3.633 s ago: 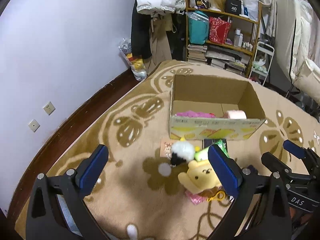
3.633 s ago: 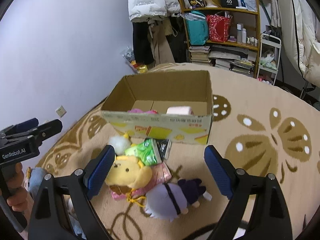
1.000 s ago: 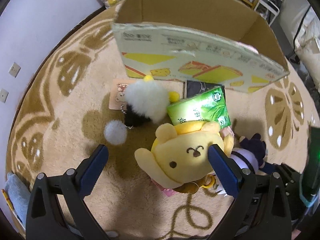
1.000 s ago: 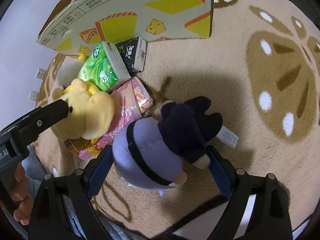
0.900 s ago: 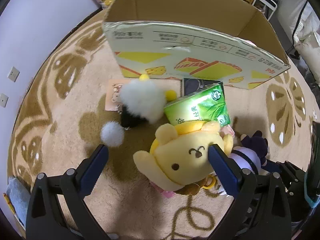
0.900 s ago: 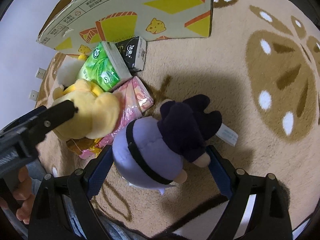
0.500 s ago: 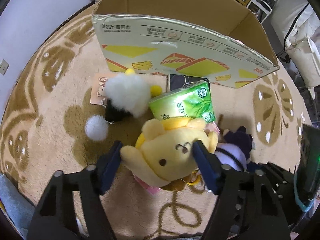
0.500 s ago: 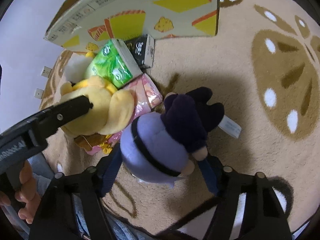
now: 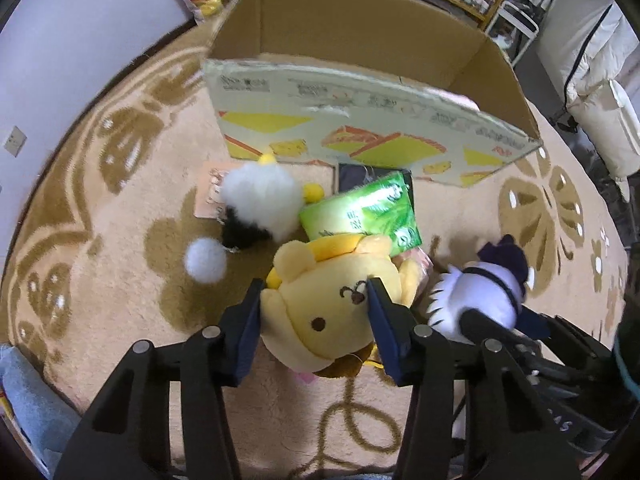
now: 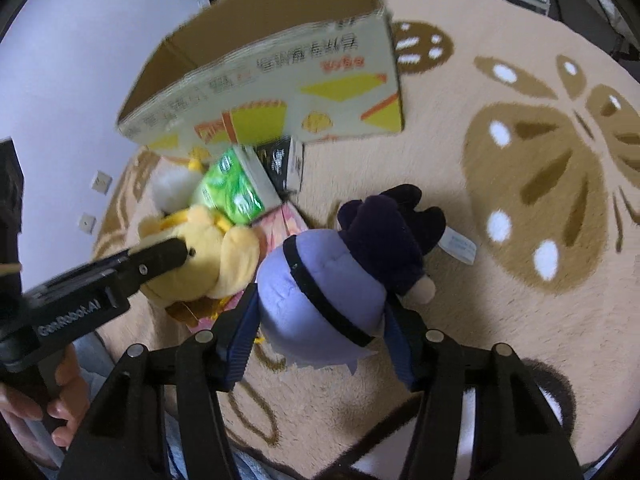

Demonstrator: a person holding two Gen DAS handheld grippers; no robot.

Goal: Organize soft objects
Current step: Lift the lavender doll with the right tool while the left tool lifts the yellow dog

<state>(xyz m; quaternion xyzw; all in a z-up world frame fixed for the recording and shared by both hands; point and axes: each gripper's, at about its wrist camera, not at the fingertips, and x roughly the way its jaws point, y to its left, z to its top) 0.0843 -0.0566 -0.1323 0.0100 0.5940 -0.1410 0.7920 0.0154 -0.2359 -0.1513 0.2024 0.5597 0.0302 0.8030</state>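
My left gripper [image 9: 316, 320] is clamped on the yellow plush dog [image 9: 332, 312], blue pads pressing both sides of its head, face turned up toward the camera. My right gripper [image 10: 320, 328] is clamped on the lavender-and-navy plush doll [image 10: 324, 300], pads squeezing the pale rounded head while the dark body and its white tag point ahead, away from me. In the left wrist view that doll [image 9: 484, 296] sits just right of my left fingers, held by the right tool; in the right wrist view the dog [image 10: 204, 256] is just left of my right fingers, with the left tool's black arm across it. Directly ahead of both grippers stands the open cardboard box [image 9: 360, 120], printed front wall facing me, yellow and orange shapes on it; what lies inside I cannot make out. Between the dog and the box lies a green tissue pack [image 9: 360, 208], partly over a black packet [image 9: 352, 172] that touches the box foot. Ahead and left of my left gripper is a fluffy white-and-black pompom toy [image 9: 256, 204], resting on a pinkish card [image 9: 208, 192], with a separate small white pompom [image 9: 206, 260] nearer me. A pink wrapper [image 10: 288, 228] shows under the dog's edge. Everything rests on the beige carpet with brown floral pattern [image 10: 540, 184]. Whether either plush is off the carpet I cannot tell.
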